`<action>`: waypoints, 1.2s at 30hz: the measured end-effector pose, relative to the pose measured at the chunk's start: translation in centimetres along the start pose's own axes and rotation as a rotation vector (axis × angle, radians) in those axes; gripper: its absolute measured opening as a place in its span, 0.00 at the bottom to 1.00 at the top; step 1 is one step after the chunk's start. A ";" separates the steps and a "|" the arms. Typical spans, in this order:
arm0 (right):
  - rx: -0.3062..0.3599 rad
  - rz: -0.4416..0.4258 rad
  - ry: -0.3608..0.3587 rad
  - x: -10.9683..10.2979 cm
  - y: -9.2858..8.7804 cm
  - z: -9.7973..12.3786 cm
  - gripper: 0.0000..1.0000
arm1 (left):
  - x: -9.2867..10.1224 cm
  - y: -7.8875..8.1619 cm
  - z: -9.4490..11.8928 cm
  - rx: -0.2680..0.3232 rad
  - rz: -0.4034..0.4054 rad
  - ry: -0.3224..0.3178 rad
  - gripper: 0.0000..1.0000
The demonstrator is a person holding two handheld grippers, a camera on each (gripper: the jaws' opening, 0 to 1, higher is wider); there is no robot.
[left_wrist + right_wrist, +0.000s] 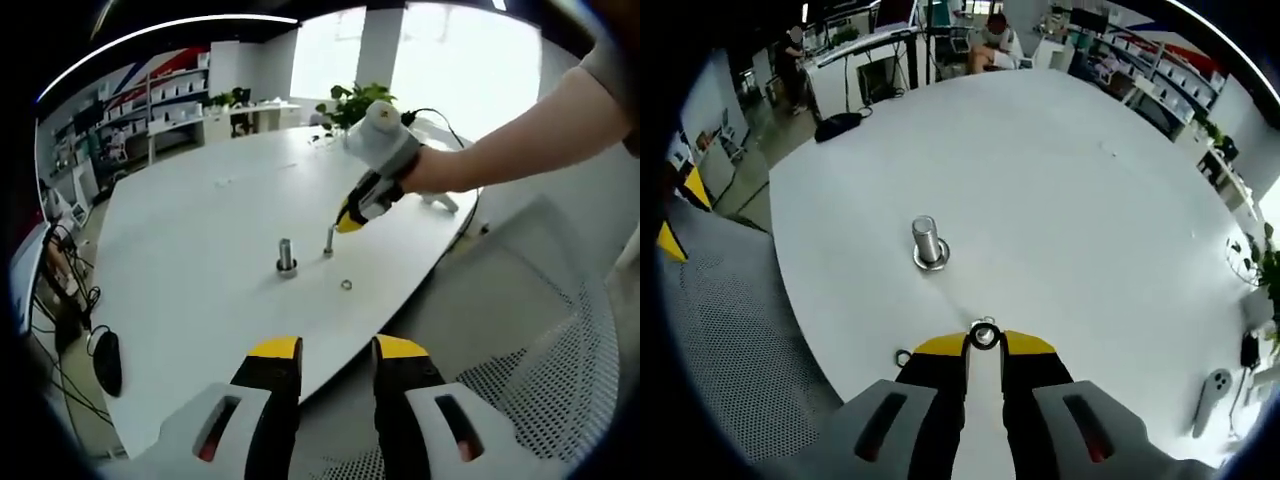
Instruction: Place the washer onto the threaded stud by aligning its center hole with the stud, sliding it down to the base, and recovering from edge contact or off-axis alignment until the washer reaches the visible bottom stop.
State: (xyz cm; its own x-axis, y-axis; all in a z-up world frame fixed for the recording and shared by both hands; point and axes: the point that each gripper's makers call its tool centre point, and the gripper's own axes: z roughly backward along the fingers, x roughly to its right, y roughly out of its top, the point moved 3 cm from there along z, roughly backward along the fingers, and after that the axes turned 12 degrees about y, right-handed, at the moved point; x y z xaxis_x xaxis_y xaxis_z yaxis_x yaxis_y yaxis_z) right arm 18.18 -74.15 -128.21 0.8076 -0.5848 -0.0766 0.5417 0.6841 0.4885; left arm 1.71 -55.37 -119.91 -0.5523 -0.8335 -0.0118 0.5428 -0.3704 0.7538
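Note:
On the white table (190, 250) stands a thick stud (286, 257) with a washer at its base, also in the right gripper view (929, 245). Right of it rises a thin threaded stud (329, 240). My right gripper (350, 220), held by a person's hand, hovers at that stud's top. In the right gripper view its jaws (983, 343) are close together on a small washer (983, 335). A loose ring (347, 285) lies on the table nearby, left of the right jaw (903, 357). My left gripper (337, 352) hangs open off the table's near edge.
A black mouse (107, 360) lies near the table's left edge. A plant (355, 100) stands at the far end. A mesh chair (560, 380) sits beside the table. A white handset (1210, 390) lies at the table's right side. People sit at a far desk (995, 40).

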 end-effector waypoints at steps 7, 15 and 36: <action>-0.034 0.024 -0.005 0.5 0.4 -0.7 0.14 | -0.1 0.1 0.1 0.007 0.004 0.008 0.26; -0.073 0.036 0.013 0.5 0.2 -1.6 0.14 | -0.2 0.1 0.1 0.009 0.004 0.011 0.26; -0.199 0.013 0.042 0.8 -2.6 -4.9 0.15 | -0.3 0.2 0.1 0.019 0.007 0.013 0.26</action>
State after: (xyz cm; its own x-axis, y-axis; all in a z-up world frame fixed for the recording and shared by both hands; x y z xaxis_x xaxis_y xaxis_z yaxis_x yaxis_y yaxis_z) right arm 18.54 -74.28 -133.84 0.8216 -0.5593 -0.1100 0.5632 0.7667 0.3082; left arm 1.92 -55.21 -119.65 -0.5402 -0.8414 -0.0151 0.5344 -0.3568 0.7662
